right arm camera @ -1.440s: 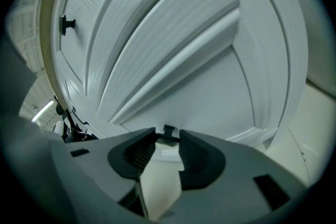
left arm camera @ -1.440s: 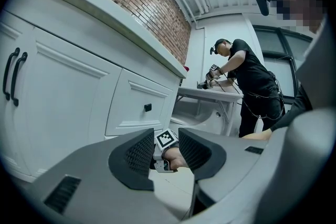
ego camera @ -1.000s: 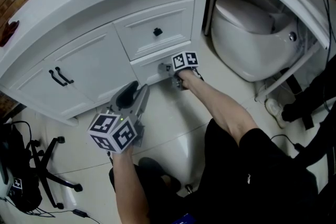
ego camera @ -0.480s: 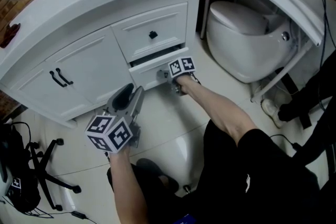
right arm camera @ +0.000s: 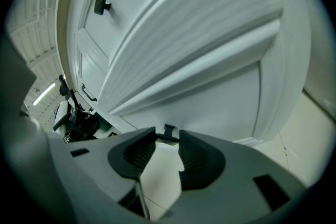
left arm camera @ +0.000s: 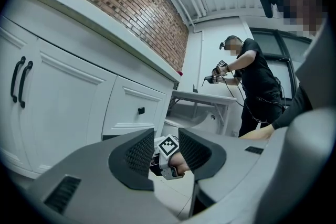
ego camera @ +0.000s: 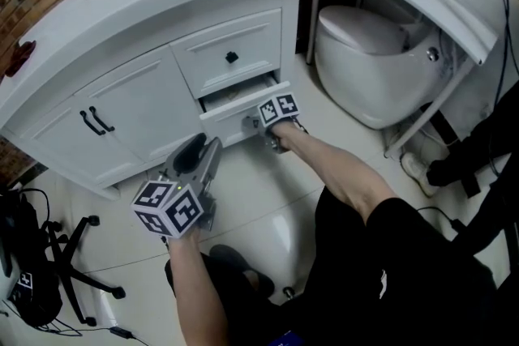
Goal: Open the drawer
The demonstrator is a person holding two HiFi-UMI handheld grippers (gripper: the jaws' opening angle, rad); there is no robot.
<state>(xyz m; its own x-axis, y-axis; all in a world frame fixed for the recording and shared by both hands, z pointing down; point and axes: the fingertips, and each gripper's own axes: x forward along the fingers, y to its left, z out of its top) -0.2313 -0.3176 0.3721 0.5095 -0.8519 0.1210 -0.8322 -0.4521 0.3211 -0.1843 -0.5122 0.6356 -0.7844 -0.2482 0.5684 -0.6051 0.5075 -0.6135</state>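
The person wears a black short-sleeved top (ego camera: 381,263), its sleeve (ego camera: 388,211) ending above a bare forearm. The left gripper (ego camera: 199,147) and right gripper (ego camera: 258,124) are smooth grey moulded shells with black ribbed pads (left arm camera: 140,152) lining their jaws. Each carries a white cube (ego camera: 172,208) faced with black square markers, the right one's cube (ego camera: 278,108) smaller in the head view.

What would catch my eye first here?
The lower white drawer of the curved white vanity stands partly pulled out, the right gripper pinching its small black knob in its fingers. The left gripper hovers open and empty above the tiled floor; a white toilet stands beside the vanity.
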